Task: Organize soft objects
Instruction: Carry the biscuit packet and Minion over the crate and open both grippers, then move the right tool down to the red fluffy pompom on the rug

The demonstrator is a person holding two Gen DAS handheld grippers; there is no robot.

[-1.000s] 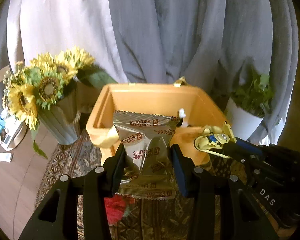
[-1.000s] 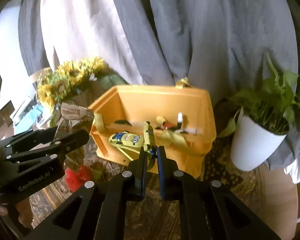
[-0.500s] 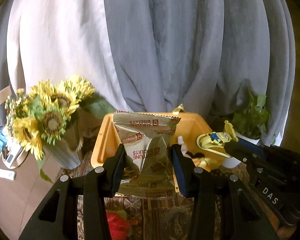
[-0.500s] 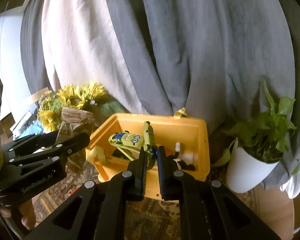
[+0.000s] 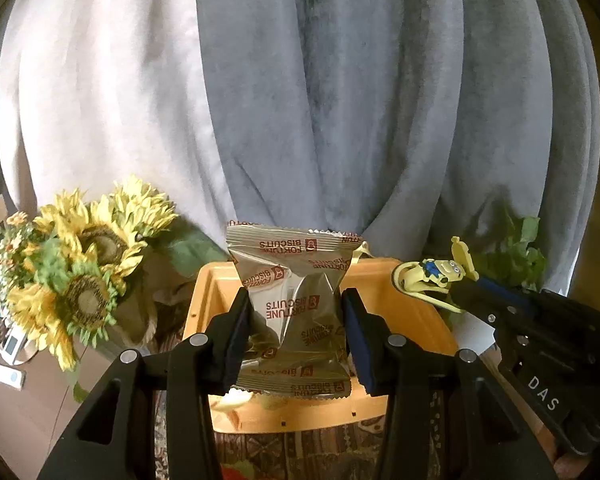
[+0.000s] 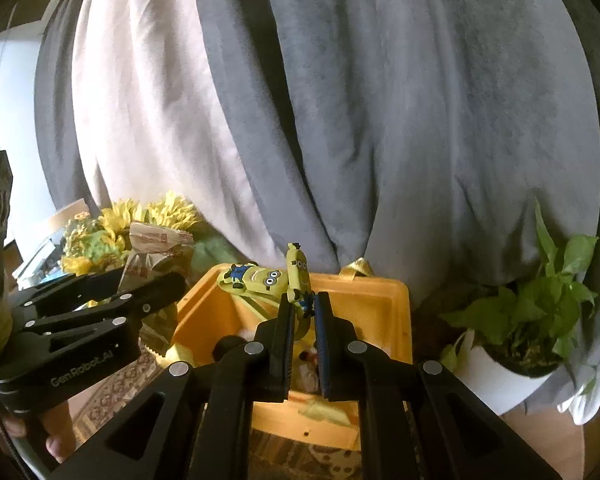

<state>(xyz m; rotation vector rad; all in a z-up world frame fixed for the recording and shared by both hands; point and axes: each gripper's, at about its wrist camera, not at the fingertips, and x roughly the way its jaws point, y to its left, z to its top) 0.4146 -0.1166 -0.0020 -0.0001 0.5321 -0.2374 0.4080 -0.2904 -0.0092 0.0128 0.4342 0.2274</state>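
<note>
Sunflower vase (image 5: 80,292) left of bin (image 5: 412,320), potted plant (image 6: 532,332) right of it, curtain (image 5: 340,100) behind all three

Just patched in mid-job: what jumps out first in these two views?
A silver biscuit packet clamped in the left hand-held gripper, dead centre above the orange bin. Beside it, the right hand-held gripper pinches a yellow minion toy. Sunflowers sit left of the bin.

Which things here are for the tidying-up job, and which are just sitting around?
For the job:
- biscuit packet, clamped in the left gripper
- yellow cartoon toy, pinched in the right gripper
- orange bin with small items already inside

Just sitting around:
- sunflowers
- potted plant
- grey curtain
- patterned rug
</note>
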